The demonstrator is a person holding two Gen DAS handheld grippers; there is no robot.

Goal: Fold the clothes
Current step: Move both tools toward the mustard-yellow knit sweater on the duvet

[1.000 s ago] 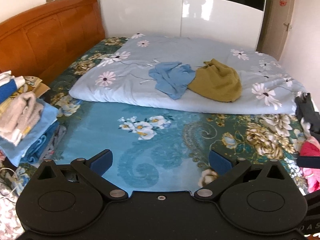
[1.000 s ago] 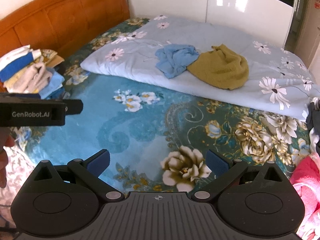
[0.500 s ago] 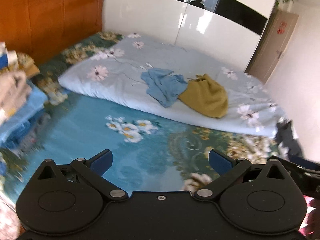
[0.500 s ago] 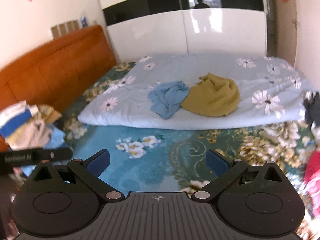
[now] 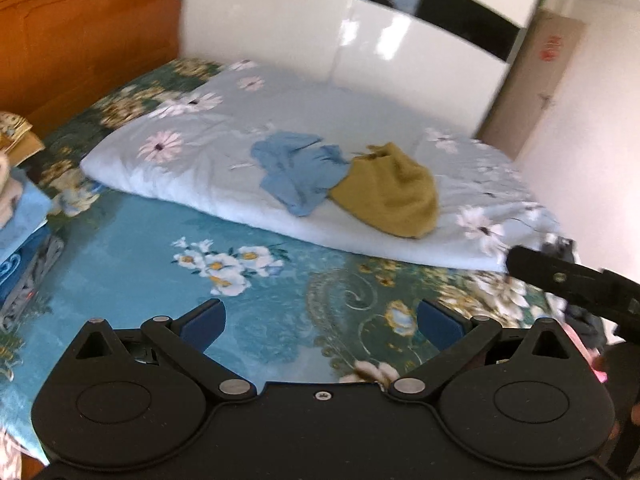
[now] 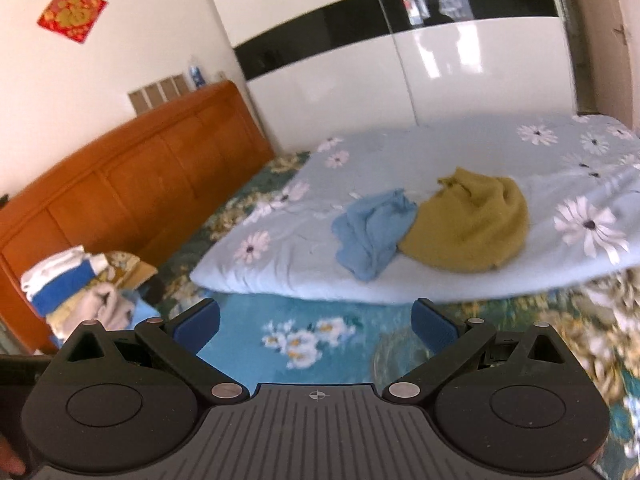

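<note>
A crumpled blue garment (image 5: 298, 170) (image 6: 374, 230) and a mustard-yellow garment (image 5: 394, 192) (image 6: 470, 220) lie side by side, touching, on a pale floral quilt (image 5: 200, 160) (image 6: 304, 256) across the bed. My left gripper (image 5: 320, 322) is open and empty, held above the teal floral bedspread (image 5: 152, 276), well short of the garments. My right gripper (image 6: 316, 324) is open and empty too, above the bedspread (image 6: 360, 344). Part of the right gripper's black body (image 5: 576, 280) shows at the right edge of the left wrist view.
A stack of folded clothes (image 6: 76, 292) (image 5: 20, 216) sits at the left by the orange wooden headboard (image 6: 132, 196) (image 5: 80, 40). A glossy white wardrobe (image 6: 460, 68) (image 5: 340, 48) stands behind the bed. Dark and pink clothes (image 5: 576, 320) lie at the bed's right side.
Both grippers have risen and tilted up, so more wall and wardrobe show. The left view has swung right and the right view left. Both jaws stay open.
</note>
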